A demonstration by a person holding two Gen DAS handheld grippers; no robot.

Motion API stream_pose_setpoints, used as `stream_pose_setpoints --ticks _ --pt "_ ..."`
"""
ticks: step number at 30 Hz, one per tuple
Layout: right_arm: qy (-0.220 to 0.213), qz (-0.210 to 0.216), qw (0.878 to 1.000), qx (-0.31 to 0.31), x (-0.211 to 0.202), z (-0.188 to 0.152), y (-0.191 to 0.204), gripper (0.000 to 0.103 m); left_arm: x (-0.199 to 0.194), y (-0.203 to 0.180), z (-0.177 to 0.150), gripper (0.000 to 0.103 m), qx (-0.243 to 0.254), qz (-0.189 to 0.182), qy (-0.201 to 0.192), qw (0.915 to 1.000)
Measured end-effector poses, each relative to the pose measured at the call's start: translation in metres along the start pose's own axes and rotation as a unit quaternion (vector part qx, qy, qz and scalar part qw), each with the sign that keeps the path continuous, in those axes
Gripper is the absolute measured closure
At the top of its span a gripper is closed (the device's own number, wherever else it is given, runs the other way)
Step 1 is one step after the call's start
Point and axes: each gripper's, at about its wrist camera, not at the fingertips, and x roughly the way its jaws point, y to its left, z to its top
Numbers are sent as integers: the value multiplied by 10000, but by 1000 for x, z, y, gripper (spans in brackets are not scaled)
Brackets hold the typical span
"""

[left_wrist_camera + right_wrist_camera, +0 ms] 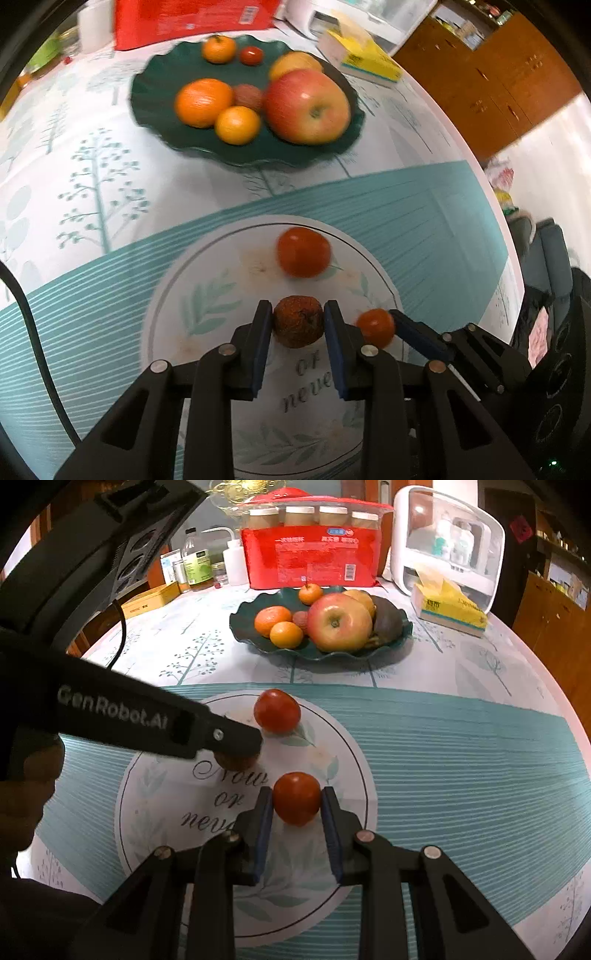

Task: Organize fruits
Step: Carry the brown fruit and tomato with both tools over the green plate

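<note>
The left claw (pixel 298 322) grips a brown wrinkled fruit (pixel 298 321); the right claw (pixel 297 799) grips a small tomato (pixel 296 798) above the surface (pixel 461 746).

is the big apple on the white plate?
No, the apple sits in the dark green dish farther back, not on the white plate.

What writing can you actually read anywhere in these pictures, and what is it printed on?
"GenRobot.AI": on the left gripper's black arm.
"Now or neve…": script on the round white print of the tablecloth, its end hidden behind the right gripper.
Red package: print and barcode too small to read.
Yellow tissue box: lettering blurred.
</note>
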Motion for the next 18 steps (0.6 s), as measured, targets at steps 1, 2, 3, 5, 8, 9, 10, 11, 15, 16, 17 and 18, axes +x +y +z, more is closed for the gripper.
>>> stream_pose_setpoints --ticks 1,2,3,5,8,9,10,11,15,16,17,18 --pt "-21 -15 10000 -31 -1 1 1 77 -3 3 0 76 -42 41 -24 10000" --pt "-63 -27 10000 -66 -3 2 2 77 -5 6 1 76 -69 118 -34 9999" --pt "-89 -39 9999 -99 -4 3 2 77 -10 12 2 76 -113 252 -53 9996" --pt "-127 -79 9998 -166 -5 6 4 77 -17 21 6 76 -227 304 -129 9992" --pt "-209 -100 9994 -246 -6 15 4 77 -31 36 13 76 -417 335 -258 9982" --pt "-233 -108 9993 -276 -6 18 4 77 -34 39 15 76 -430 395 -298 9978" --pt "-267 -120 9991 -315 -6 22 4 77 -38 43 18 76 -437 458 -339 9974" --pt "-290 -124 9989 -339 -5 25 4 77 -41 45 20 76 -439 523 -372 9970" --pt "-410 -111 9983 -400 -3 42 3 77 -59 61 34 76 -506 728 -510 9948" --pt "-463 -112 9980 -422 -3 48 2 77 -63 65 36 76 -512 747 -562 9943" --pt "-502 -114 9977 -440 -2 53 2 77 -66 67 39 76 -518 766 -612 9938" --pt "-535 -122 9975 -456 -1 58 1 77 -71 71 43 76 -525 786 -659 9933"
